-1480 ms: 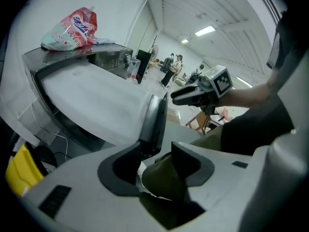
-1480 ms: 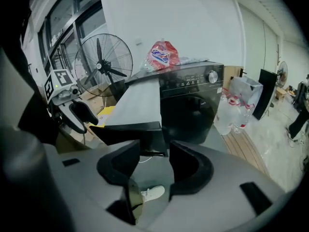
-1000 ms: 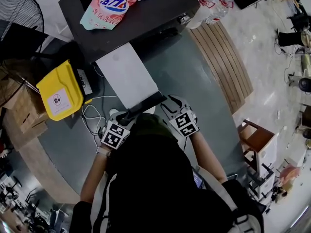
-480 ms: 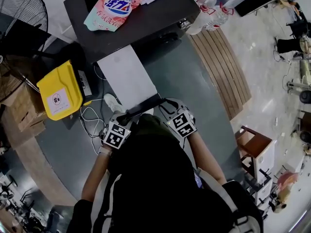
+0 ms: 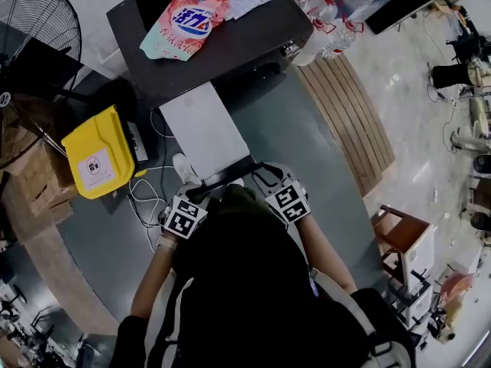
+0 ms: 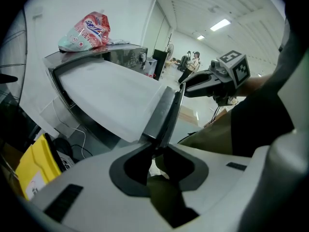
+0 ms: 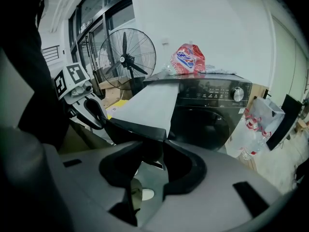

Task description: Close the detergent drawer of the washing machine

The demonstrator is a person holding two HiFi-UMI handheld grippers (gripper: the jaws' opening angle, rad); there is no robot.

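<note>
Jaws of left gripper (image 6: 159,146) and right gripper (image 7: 161,146), just closing, are clamping the long white detergent drawer (image 5: 203,125) at its dark front, likely readying a push toward 11 o'clock.

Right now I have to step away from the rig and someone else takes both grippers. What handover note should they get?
Left gripper: its fingers have just been closing and are shut on its end of the dark front panel of the long white detergent drawer.
Right gripper: also just closed, shut on the panel's other corner.
Drawer: pulled far out of the black front-loading washing machine.
Done: both grips taken.
Left: push the drawer fully in, then release.
</note>
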